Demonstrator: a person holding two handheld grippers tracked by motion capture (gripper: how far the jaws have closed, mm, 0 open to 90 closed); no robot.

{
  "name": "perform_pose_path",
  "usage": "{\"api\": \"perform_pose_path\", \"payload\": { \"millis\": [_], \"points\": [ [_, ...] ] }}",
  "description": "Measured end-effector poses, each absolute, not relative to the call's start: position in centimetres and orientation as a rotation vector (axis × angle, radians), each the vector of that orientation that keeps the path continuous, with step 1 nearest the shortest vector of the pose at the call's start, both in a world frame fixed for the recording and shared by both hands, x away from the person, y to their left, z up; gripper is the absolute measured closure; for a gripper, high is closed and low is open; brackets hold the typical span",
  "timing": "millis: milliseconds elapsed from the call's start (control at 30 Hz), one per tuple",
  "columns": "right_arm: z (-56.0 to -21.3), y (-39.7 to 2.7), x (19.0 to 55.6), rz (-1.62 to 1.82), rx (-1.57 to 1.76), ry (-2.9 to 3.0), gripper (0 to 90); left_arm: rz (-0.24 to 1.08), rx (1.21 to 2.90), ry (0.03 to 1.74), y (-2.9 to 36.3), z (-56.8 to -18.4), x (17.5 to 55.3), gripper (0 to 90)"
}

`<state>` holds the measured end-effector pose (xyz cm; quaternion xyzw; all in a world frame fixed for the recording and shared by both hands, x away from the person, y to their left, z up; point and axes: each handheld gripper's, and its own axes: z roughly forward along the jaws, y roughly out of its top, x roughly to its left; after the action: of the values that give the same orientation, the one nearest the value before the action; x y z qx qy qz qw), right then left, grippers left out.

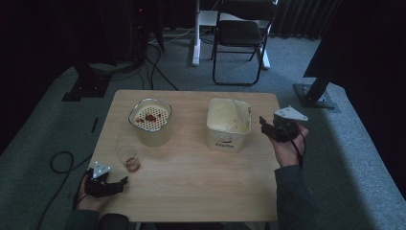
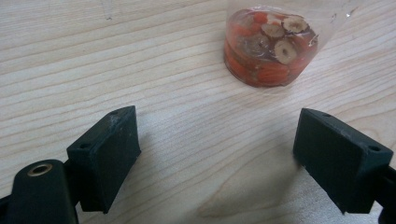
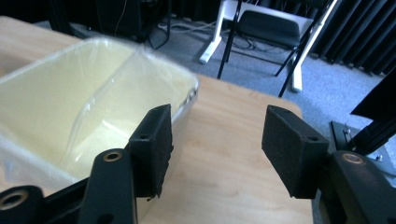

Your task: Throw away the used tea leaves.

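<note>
On the wooden table (image 1: 191, 182) stands a clear plastic cup (image 1: 129, 158) with red slices and wet bits at its bottom (image 2: 271, 46). My left gripper (image 1: 122, 182) lies low near the front left corner, open, its jaws (image 2: 219, 135) pointing at the cup with bare wood between them. A cream bin (image 1: 228, 124) lined with clear film and marked "Hello" stands at the right. My right gripper (image 1: 265, 125) is open just beside the bin's right wall (image 3: 70, 102), and nothing sits between its pads (image 3: 217, 135). A round pot (image 1: 150, 122) topped by a perforated strainer holds red bits.
Behind the table are a black folding chair (image 1: 242, 38) and a white stand leg (image 1: 196, 33). Black stand bases (image 1: 316, 93) sit on the grey carpet at both sides, and a cable loop (image 1: 60, 160) lies on the floor at the left.
</note>
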<state>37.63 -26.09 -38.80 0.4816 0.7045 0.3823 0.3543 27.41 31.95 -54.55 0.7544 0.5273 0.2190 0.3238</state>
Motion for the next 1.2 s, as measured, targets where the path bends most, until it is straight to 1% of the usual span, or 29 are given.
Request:
{"api": "perform_pose_path", "payload": {
  "millis": [100,333,400,533,733,867,1033,1200],
  "points": [
    [-40.2,-26.3,37.2,0.976,1.265,1.841,41.6,0.553,1.936,1.383,32.2,-54.4,27.4,15.2],
    [-44.6,-27.2,36.1,0.935,1.339,1.883,42.0,0.632,1.931,1.350,31.6,-53.6,27.7,15.3],
    [-45.9,-27.5,35.7,0.932,1.366,1.898,41.9,0.647,1.932,1.335,31.4,-53.4,27.9,17.1],
    [-48.3,-27.9,35.0,0.921,1.412,1.922,41.9,0.638,1.914,1.315,31.2,-53.2,28.5,17.7],
    [-51.2,-28.4,34.0,0.921,1.483,1.958,41.8,0.629,1.944,1.259,30.2,-53.1,29.7,17.7],
    [-52.5,-28.5,33.5,0.909,1.514,1.972,41.6,0.598,1.963,1.250,29.8,-53.5,30.7,17.6],
    [-52.7,-28.4,33.5,0.903,1.516,1.982,41.4,0.604,1.954,1.221,29.5,-53.3,31.5,17.6],
    [-53.4,-28.1,33.5,0.885,1.517,2.008,41.4,0.570,1.965,1.215,29.3,-53.8,32.4,18.8]
  ]
}}
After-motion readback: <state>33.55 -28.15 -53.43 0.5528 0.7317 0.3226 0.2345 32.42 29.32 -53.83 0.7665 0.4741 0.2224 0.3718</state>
